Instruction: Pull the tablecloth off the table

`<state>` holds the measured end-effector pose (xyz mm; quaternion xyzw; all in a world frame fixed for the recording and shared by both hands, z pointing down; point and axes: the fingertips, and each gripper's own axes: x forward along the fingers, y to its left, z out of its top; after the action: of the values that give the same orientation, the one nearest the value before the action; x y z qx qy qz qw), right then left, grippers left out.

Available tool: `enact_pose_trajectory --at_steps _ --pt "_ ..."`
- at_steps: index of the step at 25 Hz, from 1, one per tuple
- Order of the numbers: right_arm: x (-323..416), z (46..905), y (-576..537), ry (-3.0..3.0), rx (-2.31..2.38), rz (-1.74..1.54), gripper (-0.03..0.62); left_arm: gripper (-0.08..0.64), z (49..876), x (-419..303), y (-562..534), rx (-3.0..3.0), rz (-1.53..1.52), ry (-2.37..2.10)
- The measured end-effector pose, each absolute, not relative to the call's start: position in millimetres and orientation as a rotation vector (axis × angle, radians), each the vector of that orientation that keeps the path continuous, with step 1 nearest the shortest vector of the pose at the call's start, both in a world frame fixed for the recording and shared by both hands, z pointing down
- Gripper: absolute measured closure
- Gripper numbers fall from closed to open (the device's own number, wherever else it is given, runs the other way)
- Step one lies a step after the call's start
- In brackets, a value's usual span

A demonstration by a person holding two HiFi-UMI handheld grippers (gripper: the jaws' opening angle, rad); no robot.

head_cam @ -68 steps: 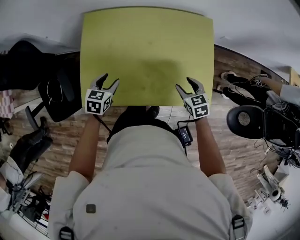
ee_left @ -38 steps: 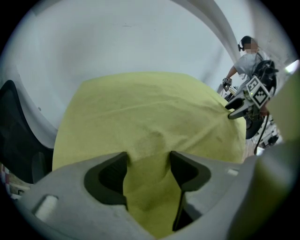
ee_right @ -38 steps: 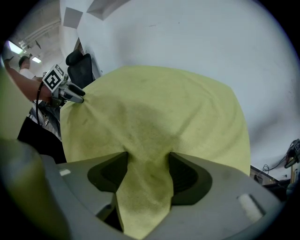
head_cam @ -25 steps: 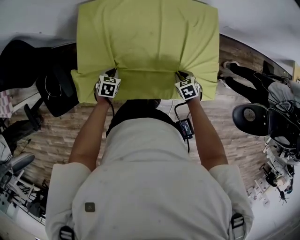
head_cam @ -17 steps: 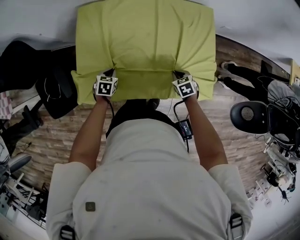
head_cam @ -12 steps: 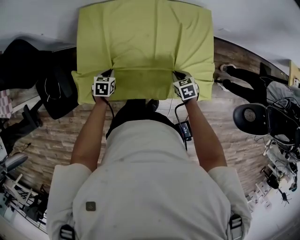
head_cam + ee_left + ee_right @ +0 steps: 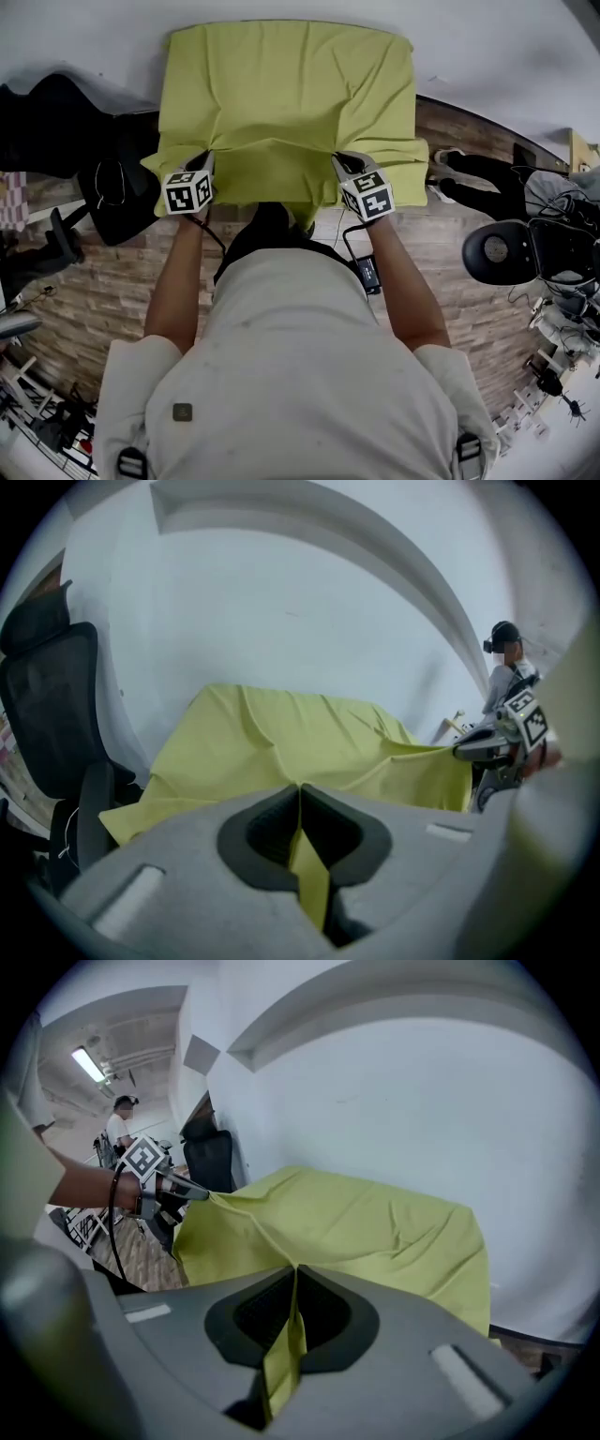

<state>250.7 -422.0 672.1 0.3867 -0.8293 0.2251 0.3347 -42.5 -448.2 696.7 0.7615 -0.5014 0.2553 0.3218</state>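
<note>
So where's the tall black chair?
In the head view, the tall black chair stands at left, beside the yellow tablecloth and the left gripper.

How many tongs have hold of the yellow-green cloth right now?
2. The left tongs pinch the yellow-green fabric tablecloth at its near left edge; the right tongs, its near right edge.

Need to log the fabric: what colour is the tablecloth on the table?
Plain yellow-green, no pattern. The tablecloth shows best in the head view.

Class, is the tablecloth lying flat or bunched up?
Bunched: the tablecloth creases toward the left hand-held gripper and right hand-held gripper pinching it.
</note>
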Motion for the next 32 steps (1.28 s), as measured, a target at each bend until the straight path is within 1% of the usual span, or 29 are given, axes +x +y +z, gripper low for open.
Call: enact_pose_trajectory --at_steps 6,15,25,32 --pt "237.2 600.5 -408.3 -2.325 1.028 0.446 0.575 0.552 623.5 -49.9 -434.8 2.080 0.486 -1.400" --pt "236.7 482.5 -396.8 -2.495 1.131 0.266 0.575 0.552 507.1 -56.7 -411.3 2.290 0.349 -1.542" --pt "252.4 337.2 -374.8 -2.656 1.183 -0.022 0.574 0.552 355.8 -18.4 -387.3 2.543 0.189 -1.591" --pt "247.3 278.4 -349.7 -2.668 1.272 -0.170 0.575 0.551 277.7 -9.7 -372.0 2.723 0.087 -1.523"
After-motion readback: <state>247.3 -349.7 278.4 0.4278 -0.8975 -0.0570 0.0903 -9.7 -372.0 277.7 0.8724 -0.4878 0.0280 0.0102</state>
